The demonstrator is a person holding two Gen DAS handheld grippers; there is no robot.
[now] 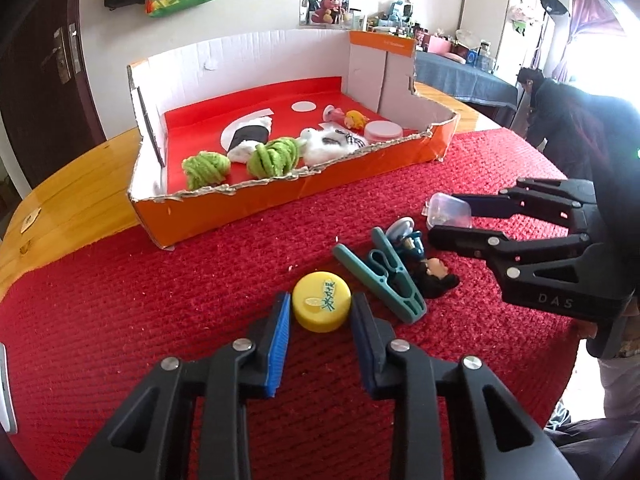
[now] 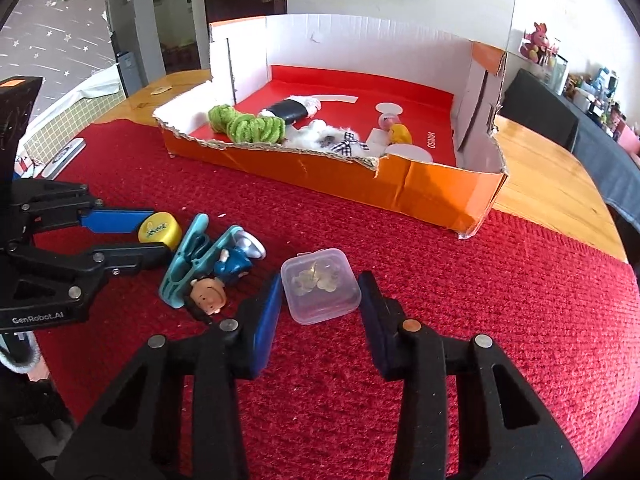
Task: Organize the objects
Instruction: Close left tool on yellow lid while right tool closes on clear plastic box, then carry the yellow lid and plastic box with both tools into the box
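A yellow bottle cap (image 1: 322,302) lies on the red mat between the blue pads of my left gripper (image 1: 322,306), which press its sides; the right wrist view shows the same grip (image 2: 160,232). My right gripper (image 2: 320,284) is shut on a small clear plastic box (image 2: 320,288) that rests on the mat, and the left wrist view shows it from the side (image 1: 444,218). Between the two grippers lie a teal clip (image 1: 384,276) and a small doll figure (image 2: 216,284) in blue with black hair.
An orange cardboard box (image 2: 420,188) with a torn front wall stands behind, holding green yarn balls (image 1: 272,156), a white plush toy and small figures. The red mat (image 1: 160,320) covers a wooden table (image 1: 80,192). A person (image 1: 560,120) is at the far right.
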